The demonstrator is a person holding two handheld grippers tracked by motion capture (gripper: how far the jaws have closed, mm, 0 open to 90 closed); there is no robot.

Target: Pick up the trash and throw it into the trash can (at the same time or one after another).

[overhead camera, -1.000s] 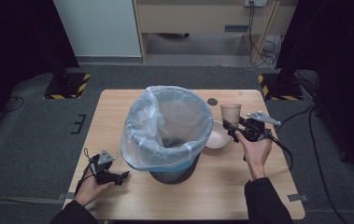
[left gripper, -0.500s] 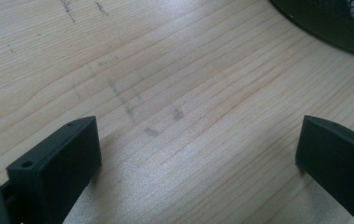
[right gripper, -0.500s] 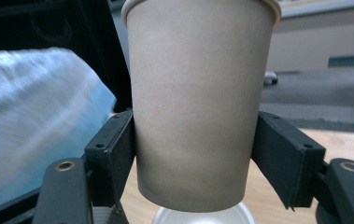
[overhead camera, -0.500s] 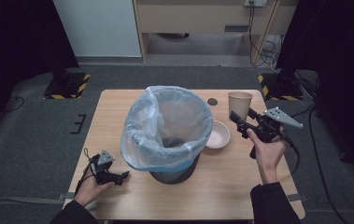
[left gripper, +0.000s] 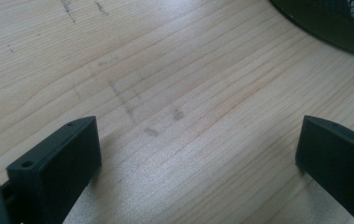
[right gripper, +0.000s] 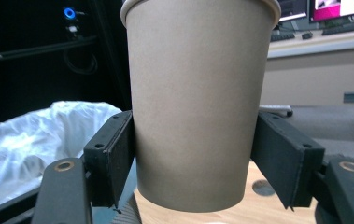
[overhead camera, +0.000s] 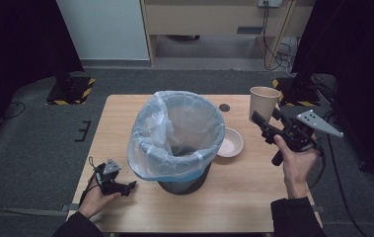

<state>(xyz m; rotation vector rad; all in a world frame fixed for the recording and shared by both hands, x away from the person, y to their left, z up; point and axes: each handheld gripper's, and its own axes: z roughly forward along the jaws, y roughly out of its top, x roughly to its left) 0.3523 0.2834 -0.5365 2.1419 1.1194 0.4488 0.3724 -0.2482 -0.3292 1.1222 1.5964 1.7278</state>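
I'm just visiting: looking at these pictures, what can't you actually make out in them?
- What lies in the bin: high view, its bag and wall hide the bottom.
- Whether the cup holds anything: right gripper view sees it from the side; in the high view its inside is too small to tell.
- The bin's upper part: left gripper view, cut off by the edge.
- The small dark spot on the table: too small to identify.

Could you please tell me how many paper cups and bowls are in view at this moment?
2. A brown paper cup is held upright in the right tool, lifted beside the lined bin. A small bowl sits on the table right of the bin. The bin could hide others.
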